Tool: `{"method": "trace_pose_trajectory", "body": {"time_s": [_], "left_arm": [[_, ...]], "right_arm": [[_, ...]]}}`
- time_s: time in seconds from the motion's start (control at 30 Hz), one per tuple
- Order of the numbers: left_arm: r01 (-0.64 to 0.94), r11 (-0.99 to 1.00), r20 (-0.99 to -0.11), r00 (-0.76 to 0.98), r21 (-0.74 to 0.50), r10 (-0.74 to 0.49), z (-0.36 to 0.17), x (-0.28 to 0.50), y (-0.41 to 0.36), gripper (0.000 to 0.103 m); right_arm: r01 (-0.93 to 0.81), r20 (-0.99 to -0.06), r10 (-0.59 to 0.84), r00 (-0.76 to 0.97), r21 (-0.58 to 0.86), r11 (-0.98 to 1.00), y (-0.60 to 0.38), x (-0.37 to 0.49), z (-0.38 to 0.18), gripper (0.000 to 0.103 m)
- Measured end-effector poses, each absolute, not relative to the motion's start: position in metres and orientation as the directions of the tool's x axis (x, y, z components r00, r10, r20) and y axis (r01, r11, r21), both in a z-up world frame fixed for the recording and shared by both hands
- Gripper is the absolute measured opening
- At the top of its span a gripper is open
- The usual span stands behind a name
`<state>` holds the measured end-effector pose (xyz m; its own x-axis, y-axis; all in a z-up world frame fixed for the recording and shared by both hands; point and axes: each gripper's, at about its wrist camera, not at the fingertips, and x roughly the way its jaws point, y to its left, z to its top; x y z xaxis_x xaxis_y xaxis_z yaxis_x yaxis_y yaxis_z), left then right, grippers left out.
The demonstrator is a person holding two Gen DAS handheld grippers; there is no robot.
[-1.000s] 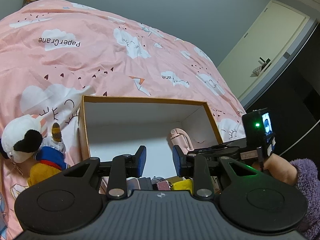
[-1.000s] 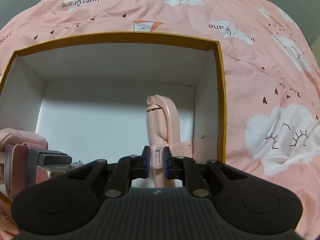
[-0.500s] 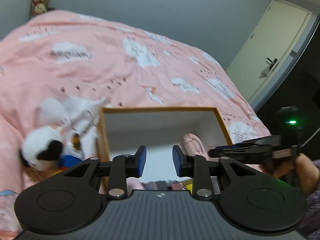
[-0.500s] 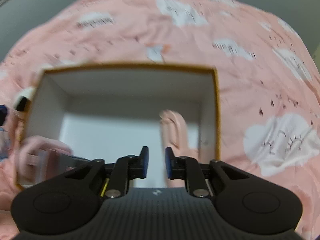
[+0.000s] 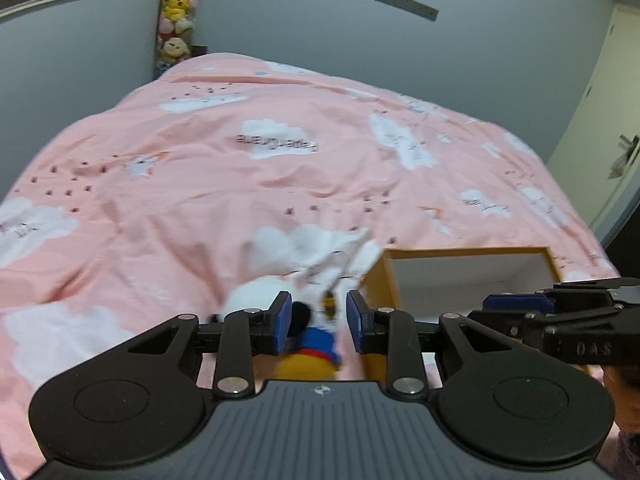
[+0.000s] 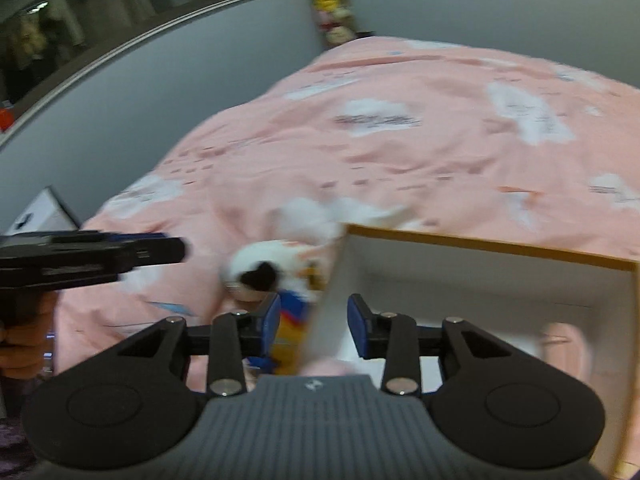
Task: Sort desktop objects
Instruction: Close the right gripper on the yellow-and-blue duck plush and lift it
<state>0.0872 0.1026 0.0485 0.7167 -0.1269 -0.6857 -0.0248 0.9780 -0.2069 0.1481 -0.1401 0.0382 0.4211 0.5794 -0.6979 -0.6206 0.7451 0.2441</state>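
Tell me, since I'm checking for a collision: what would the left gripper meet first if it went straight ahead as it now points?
Most likely the plush toy. It lies on the pink duvet, framed between the open jaws of the left gripper, just left of the cardboard box. The picture is blurred, so depth is uncertain.

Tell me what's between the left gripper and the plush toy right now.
Nothing. In the left wrist view the open left gripper frames the plush toy directly, with no object between; the box sits to its right.
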Motion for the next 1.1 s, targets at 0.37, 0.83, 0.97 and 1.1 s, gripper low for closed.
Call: {"method": "trace_pose_trajectory", "body": {"time_s": [0.37, 0.83, 0.97, 1.1], "left_arm": [[-0.002, 0.999, -0.751, 0.660, 0.034, 0.026, 0.030, 0.085, 0.117, 0.038], [0.045, 0.992, -0.791, 0.608, 0.116, 0.065, 0.014, 0.096, 0.135, 0.039], [0.042, 0.992, -0.793, 0.605, 0.122, 0.071, 0.014, 0.100, 0.138, 0.040], [0.047, 0.989, -0.789, 0.608, 0.143, 0.085, 0.016, 0.102, 0.136, 0.040]], "right_arm": [[-0.615, -0.800, 0.455, 0.391, 0.140, 0.776, -0.025, 0.132, -0.023, 0.047], [-0.558, -0.873, 0.234, 0.428, -0.051, 0.828, 0.028, 0.144, -0.092, 0.064], [-0.548, -0.880, 0.181, 0.439, -0.102, 0.831, 0.031, 0.148, -0.104, 0.067], [-0.541, -0.878, 0.175, 0.445, -0.108, 0.834, 0.029, 0.147, -0.106, 0.063]]}}
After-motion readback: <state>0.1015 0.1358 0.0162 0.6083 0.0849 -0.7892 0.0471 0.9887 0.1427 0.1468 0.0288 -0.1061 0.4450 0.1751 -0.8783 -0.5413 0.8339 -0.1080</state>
